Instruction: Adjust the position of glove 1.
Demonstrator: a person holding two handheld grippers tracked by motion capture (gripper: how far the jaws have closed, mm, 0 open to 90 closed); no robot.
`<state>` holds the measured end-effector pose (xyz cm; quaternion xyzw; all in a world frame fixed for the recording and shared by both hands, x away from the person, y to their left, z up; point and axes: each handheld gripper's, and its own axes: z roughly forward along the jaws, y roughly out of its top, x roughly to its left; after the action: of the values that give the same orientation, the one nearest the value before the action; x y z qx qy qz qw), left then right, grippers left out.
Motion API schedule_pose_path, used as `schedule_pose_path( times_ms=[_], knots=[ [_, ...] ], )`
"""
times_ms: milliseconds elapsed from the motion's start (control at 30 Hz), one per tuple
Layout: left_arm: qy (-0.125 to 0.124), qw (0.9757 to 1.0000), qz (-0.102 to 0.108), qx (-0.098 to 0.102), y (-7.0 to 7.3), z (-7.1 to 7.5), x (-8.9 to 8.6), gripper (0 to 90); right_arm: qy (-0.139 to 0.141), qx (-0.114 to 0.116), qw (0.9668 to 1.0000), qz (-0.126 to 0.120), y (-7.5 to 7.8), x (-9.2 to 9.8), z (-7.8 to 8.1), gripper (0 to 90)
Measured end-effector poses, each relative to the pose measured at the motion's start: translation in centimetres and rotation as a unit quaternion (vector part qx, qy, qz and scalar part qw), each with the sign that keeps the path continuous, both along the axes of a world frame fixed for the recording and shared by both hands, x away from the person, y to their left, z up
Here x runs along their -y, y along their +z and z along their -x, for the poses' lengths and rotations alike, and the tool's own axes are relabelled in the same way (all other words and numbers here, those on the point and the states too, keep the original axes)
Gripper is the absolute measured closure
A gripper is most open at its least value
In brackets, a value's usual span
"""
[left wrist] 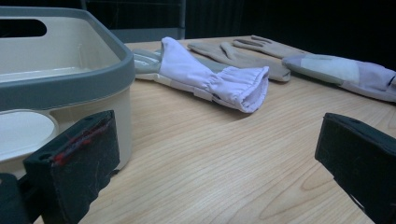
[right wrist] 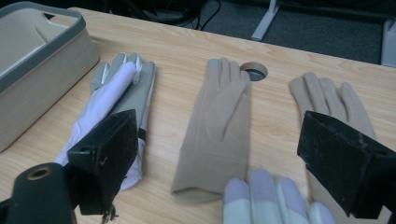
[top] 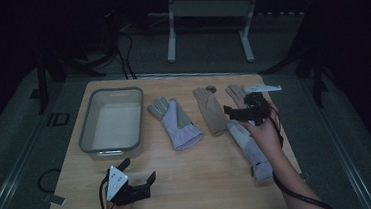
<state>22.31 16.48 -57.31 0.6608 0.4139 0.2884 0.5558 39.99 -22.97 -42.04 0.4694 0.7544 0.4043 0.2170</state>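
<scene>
Currently nothing is gripped. R gripper (top: 244, 111) is held over the right part of the table (top: 180, 185), jaws wide apart and empty, poised above the fingers of the near lilac glove (top: 251, 147); seen in the right gripper view as pale fingertips (right wrist: 273, 198) between the jaws. That glove lies along the right edge, cuff toward the near edge. L gripper (top: 137, 172) is parked low near the front-left corner, jaws also apart, nothing between them; the left gripper view looks across bare wood.

Bin (top: 86, 128) sits at the left edge; interior appears empty as far as can be seen. Four gloves are laid out, none in the bin: 2nd lilac glove (top: 177, 125) just right of the bin, tan glove (top: 210, 111) mid-table, 2nd tan glove (top: 236, 93) toward the far-right corner, partly hidden by the R gripper. A round hole (right wrist: 253, 71) is noted in the tabletop by the tan glove's fingertips.

Progress, judged: work prob. is stowing gloves into the bin; if so, barely begun. No glove moved in, 1st grasp not yet closed. Left to do: close on the near lilac glove, carry across to the bin, release, repeat for the other 3. Pairing order can't be told.
</scene>
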Motion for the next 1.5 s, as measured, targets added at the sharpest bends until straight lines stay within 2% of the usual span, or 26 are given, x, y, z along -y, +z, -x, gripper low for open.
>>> schedule_pose_path(
  times_ms=[67, 133, 200, 367, 533, 667, 733, 933, 1167, 1200, 1333, 1467, 1500],
  knots=[
    [0.005, 1.0000, -0.006, 0.002, 0.1, 0.1, 0.1, 0.2, 0.006, -0.004, 1.0000, -0.002, 0.0, -0.9, -0.4, 12.8],
    [0.010, 0.9998, -0.013, 0.009, 0.3, 0.2, 0.2, 0.2, 0.010, -0.005, 0.9999, 0.006, -0.2, -1.8, -0.7, 13.1],
    [0.006, 0.9999, -0.011, 0.011, 0.4, 0.4, 0.3, 0.2, 0.015, -0.009, 0.9997, 0.017, -0.5, -2.9, -1.1, 13.1],
    [0.001, 1.0000, 0.004, 0.006, 0.4, 0.3, 0.0, 0.2, 0.039, -0.015, 0.9988, 0.026, -1.1, -5.3, -1.8, 11.5],
    [-0.004, 1.0000, 0.006, 0.007, 0.4, 0.3, 0.1, 0.2, 0.060, -0.026, 0.9973, 0.033, -1.8, -7.7, -2.6, 11.4],
    [-0.006, 0.9999, -0.007, 0.006, 0.5, 0.3, 0.1, 0.2, 0.066, -0.030, 0.9966, 0.039, -2.6, -9.5, -3.3, 15.1],
    [-0.005, 0.9999, -0.006, 0.009, 0.6, 0.3, 0.2, 0.2, 0.070, -0.034, 0.9957, 0.051, -3.1, -10.5, -3.7, 15.8],
    [-0.005, 0.9999, 0.000, 0.013, 0.7, 0.4, 0.0, 0.2, 0.085, -0.055, 0.9937, 0.048, -4.9, -13.2, -5.0, 19.4],
    [-0.006, 0.9999, 0.005, 0.013, 0.8, 0.4, -0.1, 0.2, 0.086, -0.089, 0.9908, 0.055, -7.8, -15.7, -6.8, 19.8],
    [-0.006, 0.9999, 0.004, 0.013, 0.8, 0.4, -0.1, 0.2, 0.082, -0.093, 0.9905, 0.058, -8.2, -15.9, -7.0, 23.4],
    [-0.009, 0.9999, 0.006, 0.013, 0.8, 0.4, -0.1, 0.2, 0.071, -0.095, 0.9906, 0.067, -9.6, -16.4, -7.7, 24.7],
    [-0.012, 0.9998, 0.007, 0.012, 0.8, 0.4, -0.1, 0.2, 0.069, -0.100, 0.9907, 0.060, -10.5, -16.8, -7.9, 25.9],
    [-0.011, 0.9998, 0.006, 0.013, 0.8, 0.4, -0.1, 0.2, 0.066, -0.103, 0.9899, 0.071, -10.9, -17.1, -8.1, 25.9]
  ],
)
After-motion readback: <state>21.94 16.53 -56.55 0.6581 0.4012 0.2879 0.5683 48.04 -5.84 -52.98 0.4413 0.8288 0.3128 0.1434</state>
